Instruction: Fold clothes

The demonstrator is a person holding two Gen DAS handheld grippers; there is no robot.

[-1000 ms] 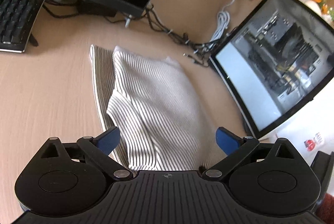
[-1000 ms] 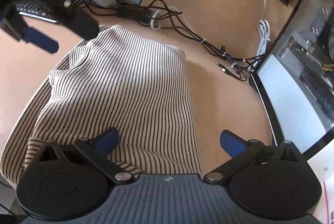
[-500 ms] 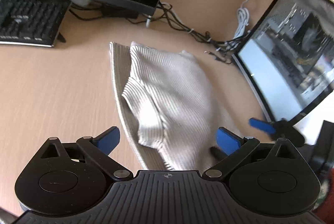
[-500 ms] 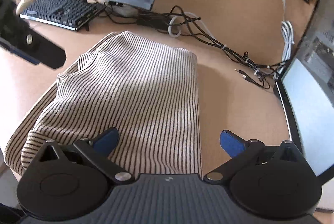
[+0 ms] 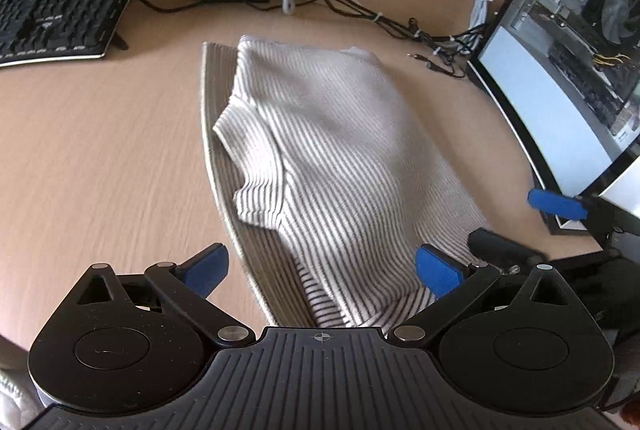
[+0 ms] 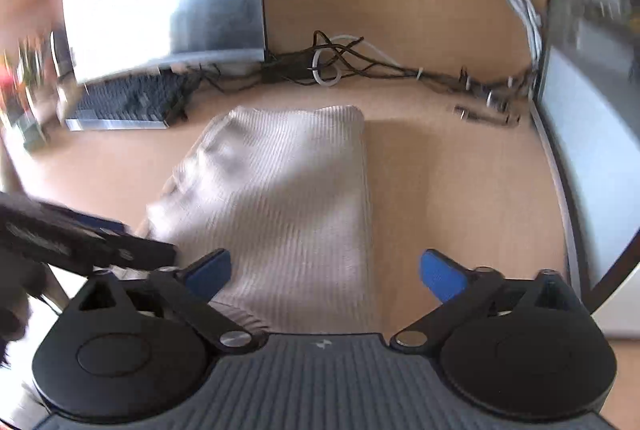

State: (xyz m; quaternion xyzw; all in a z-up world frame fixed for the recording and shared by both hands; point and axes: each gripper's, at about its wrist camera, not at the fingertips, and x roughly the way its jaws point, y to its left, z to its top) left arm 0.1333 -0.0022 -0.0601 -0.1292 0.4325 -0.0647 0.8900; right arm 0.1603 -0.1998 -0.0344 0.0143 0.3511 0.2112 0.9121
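My left hand-held gripper (image 5: pixel 322 266) fills the bottom of its frame, blue fingers spread wide with nothing between them, hanging over the near hem of the striped garment (image 5: pixel 320 157). My right hand-held gripper (image 6: pixel 324 270) sits at the bottom of its own frame, equally wide apart and empty, its left finger over the cloth's near edge and its right finger over bare surface (image 6: pixel 460 189). That view is blurred, so I judge this hand is in motion.

The garment lies in the middle of the surface as a narrow stack, one side laid over the body and a sleeve showing at centre left of the left view. I cannot tell whether another fold is due or this is the finished shape. If I fold again, I would pinch both layers at the hem, one corner per hand, and carry them level so the edges stay square.

Beyond, the cables (image 5: pixel 360 13) trail across the upper frame, the keyboard (image 5: pixel 56 25) at upper left.
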